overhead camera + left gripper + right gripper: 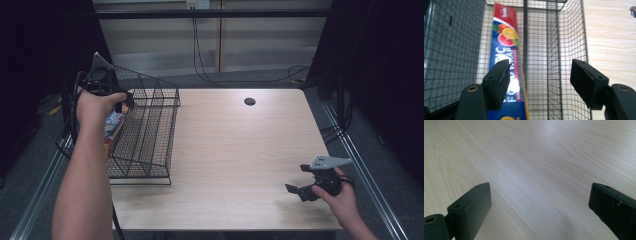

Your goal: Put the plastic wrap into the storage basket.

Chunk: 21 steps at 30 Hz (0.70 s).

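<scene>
Both black two-jaw grippers, left (540, 82) and right (539, 212), stand wide open holding nothing; we judge the blue-and-red food-wrap box (506, 62) already placed inside the black wire basket (571, 32).

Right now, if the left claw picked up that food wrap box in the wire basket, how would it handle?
The food wrap box looks like a long, narrow carton, so probably stiff but light. Gripped near one end, it may droop or swing. Its glossy print could slip on the pads. The wire basket divider beside it may snag it.
</scene>
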Available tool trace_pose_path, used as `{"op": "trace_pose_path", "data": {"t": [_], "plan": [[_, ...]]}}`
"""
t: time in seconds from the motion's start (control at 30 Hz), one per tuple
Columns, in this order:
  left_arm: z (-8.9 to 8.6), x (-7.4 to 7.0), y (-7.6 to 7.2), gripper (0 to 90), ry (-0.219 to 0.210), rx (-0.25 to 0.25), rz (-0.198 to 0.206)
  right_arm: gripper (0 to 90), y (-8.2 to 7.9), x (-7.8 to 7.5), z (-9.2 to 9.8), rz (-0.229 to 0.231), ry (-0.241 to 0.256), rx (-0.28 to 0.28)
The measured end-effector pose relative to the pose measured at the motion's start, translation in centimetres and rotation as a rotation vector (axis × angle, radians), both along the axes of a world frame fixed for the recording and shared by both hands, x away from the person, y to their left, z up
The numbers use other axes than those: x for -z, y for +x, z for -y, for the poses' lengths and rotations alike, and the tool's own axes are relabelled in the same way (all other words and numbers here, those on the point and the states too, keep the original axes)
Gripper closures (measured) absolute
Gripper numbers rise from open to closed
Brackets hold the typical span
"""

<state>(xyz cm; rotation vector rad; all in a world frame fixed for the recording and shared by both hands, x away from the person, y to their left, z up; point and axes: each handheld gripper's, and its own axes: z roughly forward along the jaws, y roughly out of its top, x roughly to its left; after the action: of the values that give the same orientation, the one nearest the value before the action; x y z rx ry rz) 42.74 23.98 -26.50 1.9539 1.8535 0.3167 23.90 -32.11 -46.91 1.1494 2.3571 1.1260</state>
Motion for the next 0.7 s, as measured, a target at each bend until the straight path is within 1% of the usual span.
{"op": "trace_pose_path", "data": {"t": [0.13, 0.17, 0.23, 0.3, 0.33, 0.47, 0.7], "plan": [[1.1, 0.2, -0.2, 30.7, -0.025, 0.043, 0.008, 4.3, 0.0, 0.0, 0.0, -0.003, 0.004, 0.001], [1.4, 0.3, -0.2, 30.5, -0.038, 0.050, 0.013, 4.3, 0.0, 0.0, 0.0, -0.002, 0.003, -0.001], [1.8, 0.5, -0.2, 29.5, -0.080, 0.053, 0.013, 4.3, 0.0, 0.0, 0.0, 0.002, 0.003, 0.001], [2.2, 0.6, -0.3, 29.0, -0.075, 0.069, 0.018, 4.3, 0.0, 0.0, 0.0, 0.002, 0.004, -0.002], [2.4, 0.6, -0.3, 29.0, -0.079, 0.072, 0.023, 4.3, -0.1, -0.1, 0.0, 0.002, 0.004, -0.001], [3.6, 0.6, -0.4, 28.6, -0.089, 0.121, 0.030, 4.3, 0.0, -0.1, 0.1, 0.006, 0.006, 0.005], [5.5, 1.4, -0.7, 25.9, -0.124, 0.185, 0.040, 4.3, -0.1, -0.1, 0.0, 0.007, 0.002, -0.002]]}}
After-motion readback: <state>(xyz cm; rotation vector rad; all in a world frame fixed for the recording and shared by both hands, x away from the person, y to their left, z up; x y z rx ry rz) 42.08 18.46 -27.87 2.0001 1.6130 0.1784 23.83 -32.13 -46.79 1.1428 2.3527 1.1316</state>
